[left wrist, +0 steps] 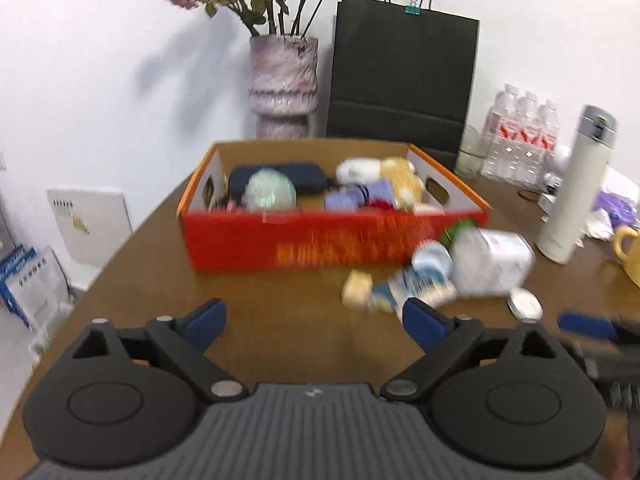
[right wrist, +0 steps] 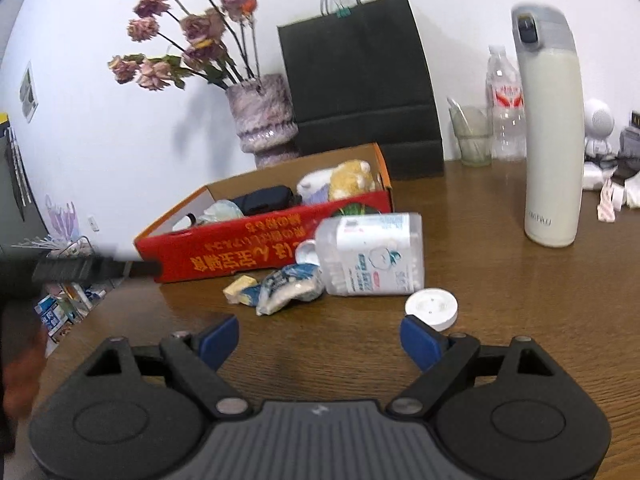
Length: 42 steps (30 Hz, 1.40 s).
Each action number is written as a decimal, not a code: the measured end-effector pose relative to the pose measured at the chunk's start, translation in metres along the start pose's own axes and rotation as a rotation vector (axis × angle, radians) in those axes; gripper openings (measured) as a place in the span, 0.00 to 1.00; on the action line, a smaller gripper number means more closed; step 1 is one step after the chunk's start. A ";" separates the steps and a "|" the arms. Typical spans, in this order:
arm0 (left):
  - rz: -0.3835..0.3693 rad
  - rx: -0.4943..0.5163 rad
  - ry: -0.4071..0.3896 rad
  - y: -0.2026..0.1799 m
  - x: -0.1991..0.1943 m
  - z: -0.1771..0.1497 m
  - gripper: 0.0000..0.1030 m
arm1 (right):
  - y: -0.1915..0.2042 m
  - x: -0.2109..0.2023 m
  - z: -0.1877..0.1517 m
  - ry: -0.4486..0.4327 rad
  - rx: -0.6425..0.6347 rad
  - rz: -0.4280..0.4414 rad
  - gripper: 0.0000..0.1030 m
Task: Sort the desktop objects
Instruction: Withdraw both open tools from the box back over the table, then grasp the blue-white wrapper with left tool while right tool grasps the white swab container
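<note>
A red cardboard box [left wrist: 304, 240] [right wrist: 256, 248] stands on the brown table and holds a dark pouch [left wrist: 280, 176], plush toys [left wrist: 384, 176] and other small items. In front of it lie a clear cotton-swab tub [right wrist: 372, 260] [left wrist: 492, 260] on its side, a crumpled blue-white packet [right wrist: 288, 286] [left wrist: 416, 280], a small yellow piece [right wrist: 239, 286] and a white round lid [right wrist: 431, 307] [left wrist: 524, 304]. My left gripper [left wrist: 314, 322] is open and empty above the table. My right gripper [right wrist: 320, 338] is open and empty, just short of the lid.
A black paper bag [right wrist: 356, 92] and a vase of dried roses [left wrist: 284, 88] stand behind the box. A tall white thermos [right wrist: 552, 132], water bottles [left wrist: 520, 136], a glass [right wrist: 474, 136] and a yellow mug [left wrist: 628, 248] stand at the right. The table's left edge drops off.
</note>
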<state>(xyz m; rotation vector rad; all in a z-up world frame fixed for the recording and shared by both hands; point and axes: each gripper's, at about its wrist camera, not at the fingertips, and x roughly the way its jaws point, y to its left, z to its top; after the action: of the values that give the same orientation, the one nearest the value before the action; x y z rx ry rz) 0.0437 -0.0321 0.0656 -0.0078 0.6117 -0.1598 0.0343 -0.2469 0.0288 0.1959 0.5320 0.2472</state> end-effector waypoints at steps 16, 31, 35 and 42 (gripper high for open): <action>-0.027 -0.076 0.058 0.007 -0.057 -0.081 0.98 | 0.042 -0.058 -0.031 -0.003 -0.114 -0.045 0.86; -0.091 0.022 0.036 -0.030 -0.008 -0.038 0.95 | 0.008 0.043 0.041 0.000 -0.069 -0.196 0.92; -0.074 0.046 0.052 -0.036 0.011 -0.031 0.94 | 0.000 0.101 0.050 0.077 -0.049 -0.279 0.86; -0.085 0.127 0.062 -0.052 0.056 -0.008 0.89 | -0.031 0.057 0.055 -0.068 0.061 -0.203 0.79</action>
<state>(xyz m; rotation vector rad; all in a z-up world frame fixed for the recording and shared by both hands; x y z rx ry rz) 0.0768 -0.0920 0.0301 0.0949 0.6622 -0.2817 0.1166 -0.2672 0.0403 0.2068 0.4884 0.0267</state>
